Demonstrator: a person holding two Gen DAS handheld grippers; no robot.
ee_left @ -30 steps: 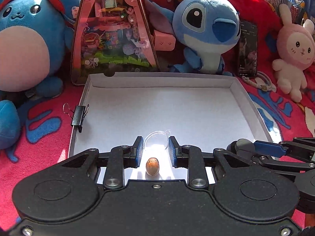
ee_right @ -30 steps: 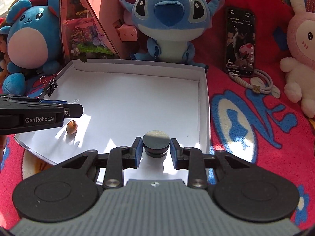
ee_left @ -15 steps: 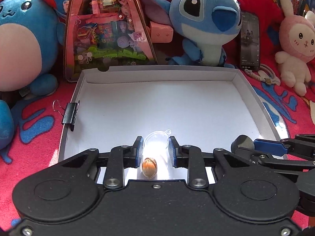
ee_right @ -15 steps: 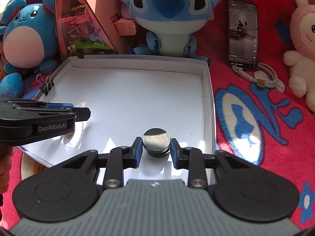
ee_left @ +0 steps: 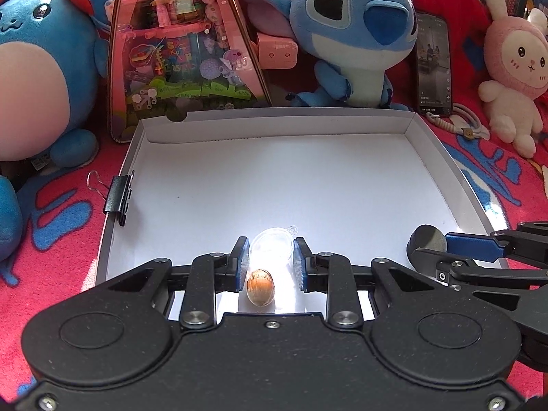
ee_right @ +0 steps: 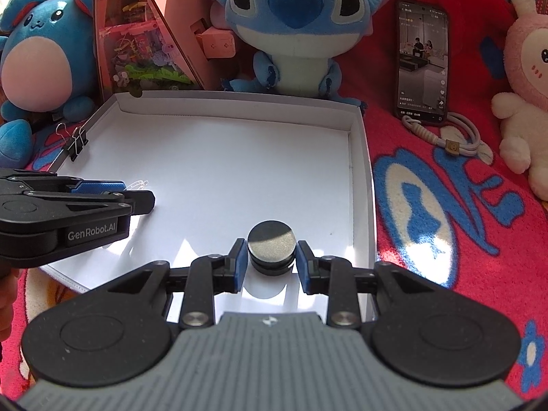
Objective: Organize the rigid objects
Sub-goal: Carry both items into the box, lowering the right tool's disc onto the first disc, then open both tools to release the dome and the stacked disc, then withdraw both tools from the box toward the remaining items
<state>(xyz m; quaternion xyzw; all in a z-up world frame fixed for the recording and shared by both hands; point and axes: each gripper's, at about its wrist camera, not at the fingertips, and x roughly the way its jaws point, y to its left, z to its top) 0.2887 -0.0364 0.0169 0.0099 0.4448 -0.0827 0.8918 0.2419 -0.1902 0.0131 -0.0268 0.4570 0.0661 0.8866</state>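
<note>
My left gripper (ee_left: pixel 270 251) is shut on a clear plastic capsule half (ee_left: pixel 272 245), held over the near edge of a shallow white box (ee_left: pixel 274 126). A small brown nut-like bead (ee_left: pixel 260 287) lies on the box floor below, between the fingers. My right gripper (ee_right: pixel 270 255) is shut on a round black puck (ee_right: pixel 271 246) above the box's near right part. The left gripper also shows in the right wrist view (ee_right: pixel 137 191), and the puck in the left wrist view (ee_left: pixel 426 239).
A black binder clip (ee_left: pixel 118 197) is clipped to the box's left wall. Behind the box stand a pink triangular toy case (ee_left: pixel 181 51), plush toys (ee_left: pixel 346 34) and a phone (ee_right: pixel 423 61) with a cable (ee_right: pixel 455 140). A red blanket (ee_right: pixel 445 222) lies around.
Both grippers have moved slightly forward over the box with their objects still held. The bead sits closer under the left gripper's fingers.
</note>
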